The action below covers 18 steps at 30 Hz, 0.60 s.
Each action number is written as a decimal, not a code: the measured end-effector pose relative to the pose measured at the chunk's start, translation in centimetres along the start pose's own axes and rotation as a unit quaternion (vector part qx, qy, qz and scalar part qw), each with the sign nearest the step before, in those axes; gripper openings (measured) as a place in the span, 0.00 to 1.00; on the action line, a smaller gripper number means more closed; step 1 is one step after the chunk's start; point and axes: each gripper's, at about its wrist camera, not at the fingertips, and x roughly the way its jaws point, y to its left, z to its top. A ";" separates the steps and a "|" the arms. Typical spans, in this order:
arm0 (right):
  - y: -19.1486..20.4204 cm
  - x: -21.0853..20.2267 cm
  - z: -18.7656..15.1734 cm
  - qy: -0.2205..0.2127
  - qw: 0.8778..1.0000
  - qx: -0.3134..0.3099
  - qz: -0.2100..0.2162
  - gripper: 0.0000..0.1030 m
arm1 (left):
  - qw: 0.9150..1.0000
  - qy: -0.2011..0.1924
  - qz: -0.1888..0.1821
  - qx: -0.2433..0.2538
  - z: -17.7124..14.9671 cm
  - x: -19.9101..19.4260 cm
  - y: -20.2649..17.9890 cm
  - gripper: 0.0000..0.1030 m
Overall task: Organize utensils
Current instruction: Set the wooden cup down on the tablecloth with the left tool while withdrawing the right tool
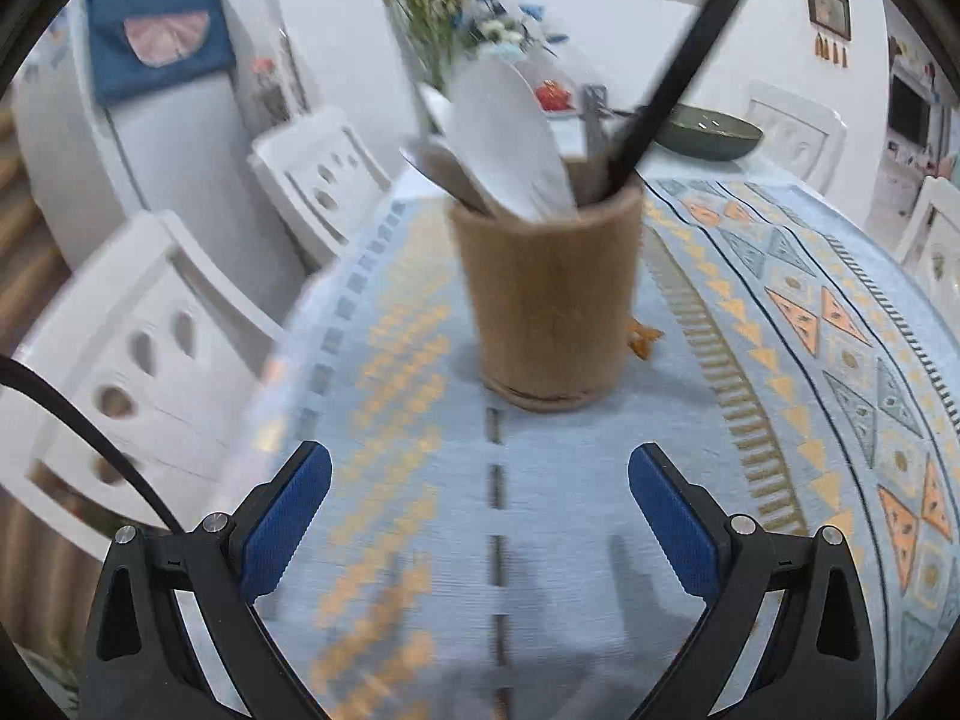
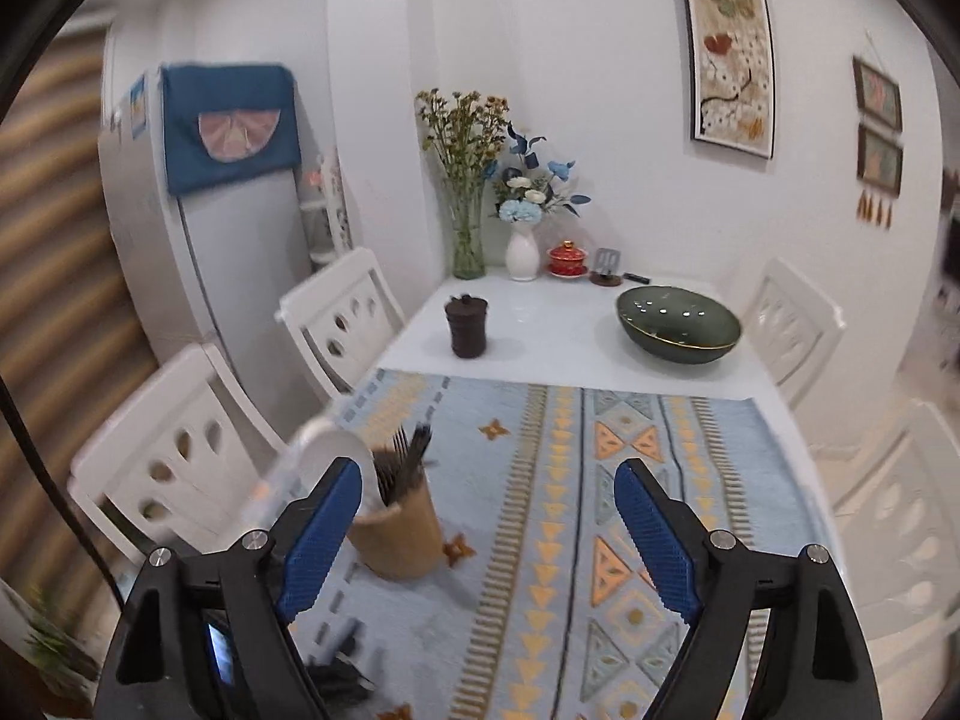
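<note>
Left wrist view: left claw [image 1: 480, 480] wide, empty; utensil holder [image 1: 549, 294] upright on table [image 1: 780, 312] ahead | right wrist view: right claw [image 2: 489, 495] wide, empty; adds dark jar [image 2: 466, 326], green bowl [image 2: 678, 324].

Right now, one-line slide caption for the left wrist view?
Open left gripper faces tan cylindrical utensil holder holding white spatula on patterned tablecloth.
</note>
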 end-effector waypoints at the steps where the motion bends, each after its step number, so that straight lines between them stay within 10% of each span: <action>1: 0.5 0.1 -0.4 0.006 1.000 -0.004 -0.003 0.82 | 1.000 -0.004 0.009 0.001 0.2 -0.6 0.4 0.97; 11: 2.0 1.4 -4.3 0.090 0.995 0.042 0.011 0.82 | 0.996 -0.032 0.079 0.011 1.8 -4.2 4.0 0.97; 18: -0.5 3.9 -7.0 0.170 0.981 0.097 -0.004 0.82 | 0.998 -0.012 0.061 0.005 2.0 -5.0 3.8 0.98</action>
